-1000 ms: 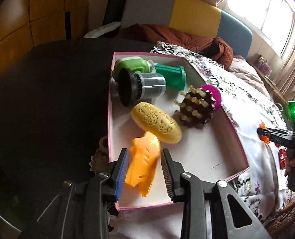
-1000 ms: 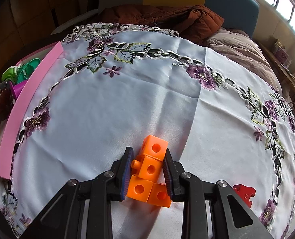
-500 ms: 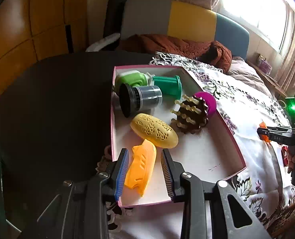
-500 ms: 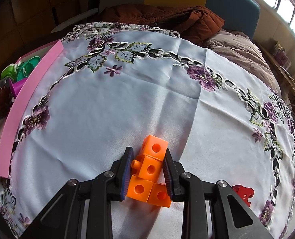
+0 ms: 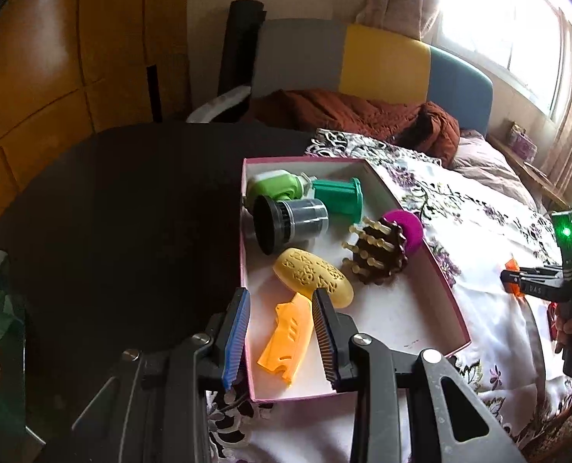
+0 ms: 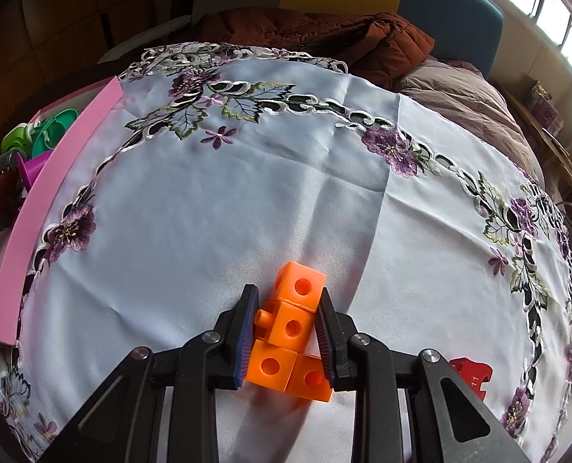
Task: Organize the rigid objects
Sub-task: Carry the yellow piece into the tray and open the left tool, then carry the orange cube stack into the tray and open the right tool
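My left gripper (image 5: pixel 282 335) is open above the near end of the pink box (image 5: pixel 446 289). An orange comb-like piece (image 5: pixel 287 341) lies on the box floor between its fingers, untouched. The box also holds a yellow oval (image 5: pixel 312 276), a brown spiked massager (image 5: pixel 378 256), a black-and-grey cylinder (image 5: pixel 289 222), a green spool (image 5: pixel 339 198) and a light green bottle (image 5: pixel 274 183). My right gripper (image 6: pixel 287 328) is shut on a cluster of orange linking cubes (image 6: pixel 291 328) on the white embroidered cloth (image 6: pixel 247 193).
A red piece (image 6: pixel 471 376) lies on the cloth just right of my right gripper. The pink box (image 6: pixel 46 193) stands at the cloth's left edge. A dark round table (image 5: pixel 112 212) extends left of the box. A brown blanket (image 6: pixel 324 34) lies on the sofa behind.
My left gripper has pulled back and up from the box; the orange comb-like piece stays on the box floor. My right gripper has stayed shut on the orange cubes.
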The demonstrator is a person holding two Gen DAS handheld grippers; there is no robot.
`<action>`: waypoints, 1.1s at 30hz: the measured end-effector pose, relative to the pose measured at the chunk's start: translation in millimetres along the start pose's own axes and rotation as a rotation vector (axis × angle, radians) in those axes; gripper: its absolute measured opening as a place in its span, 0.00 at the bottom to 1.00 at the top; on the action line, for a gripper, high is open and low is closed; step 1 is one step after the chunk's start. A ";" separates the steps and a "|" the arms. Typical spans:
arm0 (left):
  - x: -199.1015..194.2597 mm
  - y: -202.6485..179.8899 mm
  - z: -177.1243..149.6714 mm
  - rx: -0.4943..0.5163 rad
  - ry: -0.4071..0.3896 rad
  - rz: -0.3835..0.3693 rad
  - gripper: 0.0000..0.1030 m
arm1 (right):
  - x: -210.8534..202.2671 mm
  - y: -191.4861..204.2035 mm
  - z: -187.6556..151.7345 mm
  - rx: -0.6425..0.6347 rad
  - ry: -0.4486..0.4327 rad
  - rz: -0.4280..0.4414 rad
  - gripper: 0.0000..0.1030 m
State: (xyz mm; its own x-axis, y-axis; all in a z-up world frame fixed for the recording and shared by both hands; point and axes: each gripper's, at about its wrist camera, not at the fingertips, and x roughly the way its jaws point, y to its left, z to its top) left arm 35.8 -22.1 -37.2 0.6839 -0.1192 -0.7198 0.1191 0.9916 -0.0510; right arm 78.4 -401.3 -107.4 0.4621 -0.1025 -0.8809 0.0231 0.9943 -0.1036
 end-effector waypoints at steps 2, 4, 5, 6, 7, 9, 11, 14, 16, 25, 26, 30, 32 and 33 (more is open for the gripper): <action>-1.2 3.0 0.6 -0.010 -0.007 0.004 0.32 | -0.1 0.7 -0.2 -0.001 -0.001 -0.003 0.29; -2.5 6.0 0.4 -0.023 -0.011 0.008 0.32 | 0.0 0.6 -0.4 0.002 -0.001 -0.003 0.29; -3.1 7.4 0.5 -0.028 -0.013 0.010 0.32 | 0.0 0.9 -0.4 0.002 -0.001 -0.003 0.29; -3.8 8.9 0.9 -0.033 -0.015 0.012 0.32 | -0.1 1.3 -0.5 0.002 -0.001 -0.004 0.29; -4.6 10.5 1.1 -0.036 -0.019 0.014 0.32 | 0.0 1.3 -0.6 0.001 -0.002 -0.005 0.29; -5.6 13.7 1.3 -0.045 -0.023 0.018 0.32 | -0.2 1.7 -0.8 0.001 -0.003 -0.009 0.29; -6.1 17.6 0.9 -0.055 -0.025 0.018 0.32 | -0.1 1.8 -0.5 0.011 0.000 -0.012 0.28; -6.3 21.8 0.2 -0.064 -0.024 0.018 0.32 | 0.3 0.6 1.5 0.039 0.011 -0.018 0.28; -6.0 23.9 -0.7 -0.069 -0.021 0.019 0.32 | 0.5 -0.1 2.2 0.063 0.017 -0.021 0.28; -5.0 33.5 -4.4 -0.092 -0.020 0.026 0.32 | -14.0 3.1 8.4 0.179 -0.005 -0.006 0.27; -4.9 35.0 -4.7 -0.098 -0.022 0.028 0.32 | -17.2 5.8 9.2 0.185 -0.014 0.001 0.27; -4.6 42.4 -4.5 -0.119 -0.028 0.039 0.32 | -43.7 29.9 17.4 0.172 -0.081 0.085 0.27; -4.3 45.6 -4.2 -0.127 -0.029 0.046 0.32 | -57.6 48.0 22.8 0.150 -0.113 0.147 0.27; -4.1 48.1 -4.2 -0.134 -0.029 0.049 0.32 | -63.4 56.7 24.7 0.135 -0.127 0.176 0.27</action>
State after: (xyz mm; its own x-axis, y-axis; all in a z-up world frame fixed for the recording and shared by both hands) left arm 35.7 26.3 -39.6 0.7072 -0.0697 -0.7036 -0.0109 0.9939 -0.1094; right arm 72.4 -337.8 -46.1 0.5770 0.0678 -0.8139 0.0470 0.9921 0.1159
